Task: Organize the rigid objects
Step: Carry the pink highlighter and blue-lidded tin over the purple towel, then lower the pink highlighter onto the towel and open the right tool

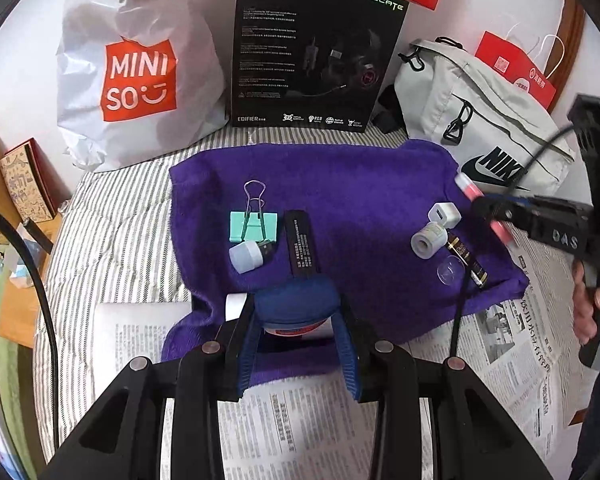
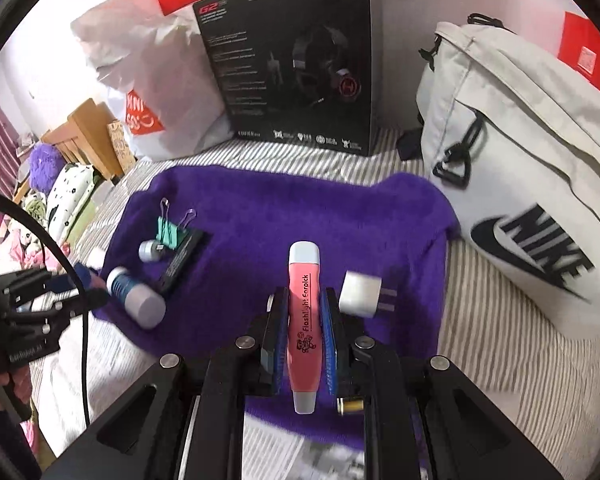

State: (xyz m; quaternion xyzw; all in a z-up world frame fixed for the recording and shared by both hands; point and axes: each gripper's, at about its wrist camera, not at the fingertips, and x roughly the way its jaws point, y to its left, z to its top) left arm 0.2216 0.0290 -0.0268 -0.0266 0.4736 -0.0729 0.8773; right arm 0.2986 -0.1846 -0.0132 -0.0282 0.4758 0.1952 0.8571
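**Holding a jar and an earpick over the purple towel**

Gripping from both sides, the left gripper (image 1: pixel 296 320) is closed on a blue-lidded jar (image 1: pixel 296 300) at the near edge of the towel (image 1: pixel 340 184). The right gripper (image 2: pixel 304 320) is fully closed on a pink earpick (image 2: pixel 304 320), which runs lengthwise between its jaws above the towel's near right part.

On the towel, nearest the jar, lies a black bar (image 1: pixel 302 240), with a white-capped USB stick (image 1: pixel 250 256) just left of it and a green clip (image 1: pixel 254 226) behind that. On the towel's right side lie a clear disc (image 1: pixel 450 270), a black-and-gold battery (image 1: pixel 466 256), a grey roll (image 1: pixel 428 240) and, beyond it, a white charger (image 1: pixel 444 214).

Newspaper (image 1: pixel 508 340) lies under the towel's near edge, on a striped bed (image 1: pixel 112 220). Behind the towel stand a Miniso bag (image 1: pixel 140 72) at left, a black headset box (image 1: pixel 316 52) in the middle and a grey Nike bag (image 1: pixel 480 128) at right.
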